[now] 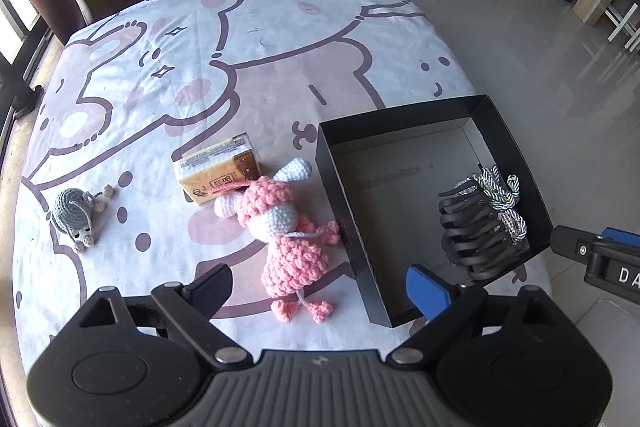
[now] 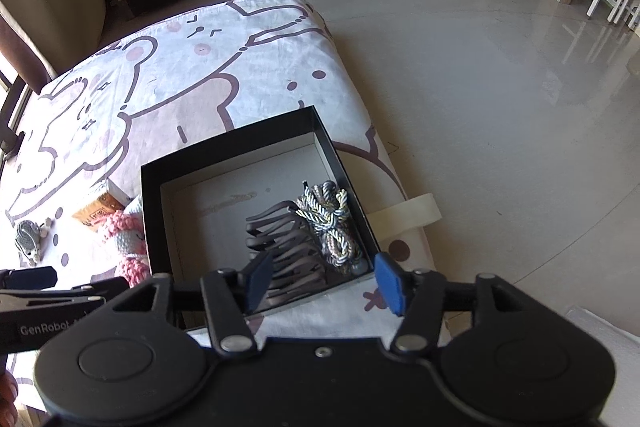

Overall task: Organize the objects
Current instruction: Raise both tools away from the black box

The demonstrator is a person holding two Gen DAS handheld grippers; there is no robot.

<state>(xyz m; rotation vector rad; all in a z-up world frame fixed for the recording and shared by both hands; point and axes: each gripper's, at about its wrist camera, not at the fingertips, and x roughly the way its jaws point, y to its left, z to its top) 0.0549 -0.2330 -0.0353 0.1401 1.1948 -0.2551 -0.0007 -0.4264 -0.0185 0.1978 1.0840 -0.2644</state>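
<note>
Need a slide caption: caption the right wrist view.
Open right gripper above box holding clip and cord.

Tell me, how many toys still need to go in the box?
Done: the black hair claw and the twisted cord lie in the black box. In hand: nothing; both hand-held grippers are open and empty. Left on the cloth: the pink doll, the tissue pack and the grey mouse.

A black open box (image 1: 352, 227) holds a hair claw (image 2: 288, 247) and cord (image 2: 332, 223); a pink crochet doll (image 1: 288, 227) apparently touches its wall.
</note>
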